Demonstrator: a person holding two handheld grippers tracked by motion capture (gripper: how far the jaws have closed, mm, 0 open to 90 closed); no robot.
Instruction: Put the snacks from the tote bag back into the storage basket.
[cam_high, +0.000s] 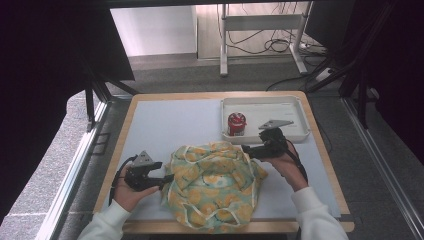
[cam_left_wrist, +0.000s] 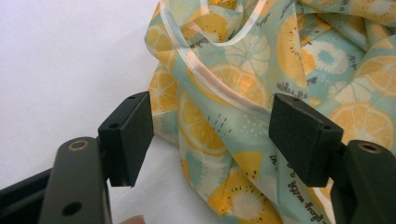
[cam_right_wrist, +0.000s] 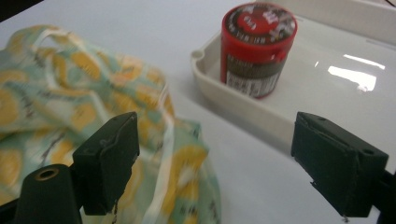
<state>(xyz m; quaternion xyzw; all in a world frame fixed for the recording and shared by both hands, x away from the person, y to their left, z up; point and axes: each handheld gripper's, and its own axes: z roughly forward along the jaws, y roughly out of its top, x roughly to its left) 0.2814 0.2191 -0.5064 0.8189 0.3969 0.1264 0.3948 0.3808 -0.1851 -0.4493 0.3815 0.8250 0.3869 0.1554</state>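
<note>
The left gripper is held with its jaws spread wide, and a fold of the crumpled mint-green cloth bag printed with yellow citrus slices is seen between them, its pale ribbon handle looped just above. Whether the pads touch the fabric cannot be told. The right gripper is likewise held wide open, nothing clamped, at the bag's far right edge. In the high view the bag is spread on the white table mat between both grippers. Beyond the right gripper, a red cylindrical canister is stood upright in the near corner of a white plastic tray.
</note>
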